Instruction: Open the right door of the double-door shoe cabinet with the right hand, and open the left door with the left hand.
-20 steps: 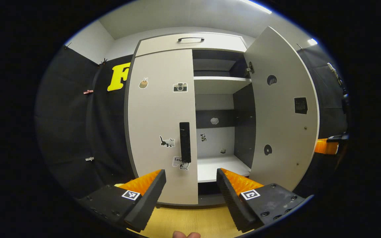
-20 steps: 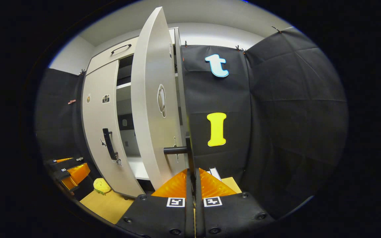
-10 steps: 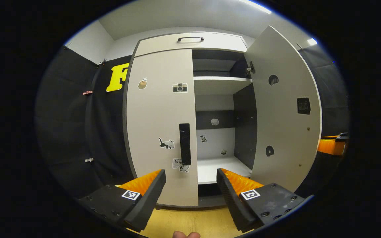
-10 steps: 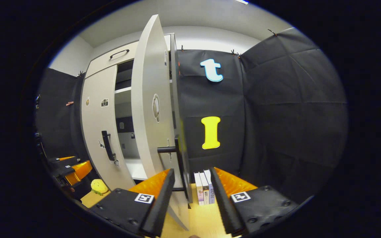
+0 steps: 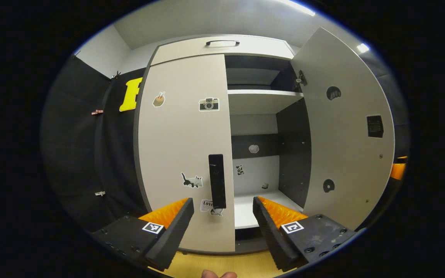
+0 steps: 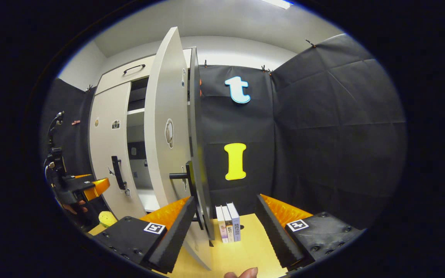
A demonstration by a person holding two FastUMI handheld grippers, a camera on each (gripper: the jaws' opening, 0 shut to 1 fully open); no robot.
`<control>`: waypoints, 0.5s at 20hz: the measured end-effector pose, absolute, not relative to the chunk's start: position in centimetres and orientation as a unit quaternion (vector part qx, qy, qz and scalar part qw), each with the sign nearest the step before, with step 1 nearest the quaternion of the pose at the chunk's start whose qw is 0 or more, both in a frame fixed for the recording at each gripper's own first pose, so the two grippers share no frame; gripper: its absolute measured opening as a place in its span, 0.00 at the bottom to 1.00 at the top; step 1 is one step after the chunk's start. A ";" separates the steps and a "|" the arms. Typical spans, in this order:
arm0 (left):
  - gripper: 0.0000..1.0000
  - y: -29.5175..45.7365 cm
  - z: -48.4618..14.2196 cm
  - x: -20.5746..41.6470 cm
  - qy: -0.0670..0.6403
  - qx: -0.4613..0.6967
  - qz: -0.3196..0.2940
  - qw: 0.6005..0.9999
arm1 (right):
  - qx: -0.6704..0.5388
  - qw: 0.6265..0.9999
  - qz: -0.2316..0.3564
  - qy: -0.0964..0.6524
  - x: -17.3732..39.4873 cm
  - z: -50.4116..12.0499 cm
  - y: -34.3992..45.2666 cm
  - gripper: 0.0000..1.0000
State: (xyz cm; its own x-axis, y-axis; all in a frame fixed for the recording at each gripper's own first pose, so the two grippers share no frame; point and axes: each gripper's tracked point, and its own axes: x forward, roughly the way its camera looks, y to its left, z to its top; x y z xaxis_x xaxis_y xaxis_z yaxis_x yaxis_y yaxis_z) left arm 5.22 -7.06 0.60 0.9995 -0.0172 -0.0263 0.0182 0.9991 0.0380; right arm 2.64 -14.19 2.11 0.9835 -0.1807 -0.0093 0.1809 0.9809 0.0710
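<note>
The pale shoe cabinet faces me in the left gripper view. Its left door [image 5: 184,154] is closed, with a black vertical handle [image 5: 217,180] near its inner edge. The right door [image 5: 346,127] stands swung wide, showing shelves inside. My left gripper [image 5: 223,216] is open just below and in front of the left handle, not touching it. In the right gripper view the right door [image 6: 164,127] is seen edge-on, its handle [image 6: 191,181] just beyond the left finger. My right gripper [image 6: 226,220] is open with nothing between its fingers. The left gripper [image 6: 87,187] shows farther off near the left door [image 6: 106,154].
Three books [image 6: 228,222] stand on the wooden floor [image 6: 245,251] beside the open door. A small yellow object [image 6: 106,219] lies at the cabinet's foot. Black cloth walls close in on both sides. A top drawer with a handle [image 5: 222,41] sits above the doors.
My right gripper has opened, let go of the right door's handle and drawn back. My left gripper has moved closer to the left door's handle.
</note>
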 end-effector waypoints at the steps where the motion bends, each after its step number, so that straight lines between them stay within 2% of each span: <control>1: 0.95 -7.0 0.5 6.3 0.013 0.023 -0.008 1.000 | 0.033 0.995 -0.098 -0.004 2.5 2.3 -14.6 0.98; 8: 0.93 -6.0 -0.7 13.0 0.019 0.011 0.006 1.000 | 0.034 0.993 -0.117 -0.004 1.6 1.8 -16.1 0.98; 9: 0.92 -5.9 -0.7 13.6 0.015 0.006 0.007 1.000 | 0.035 0.993 -0.115 -0.003 1.7 1.7 -16.0 0.98; 10: 0.81 -5.8 -0.7 14.4 0.013 0.005 0.008 1.000 | 0.035 0.993 -0.112 -0.003 1.8 1.7 -15.9 0.98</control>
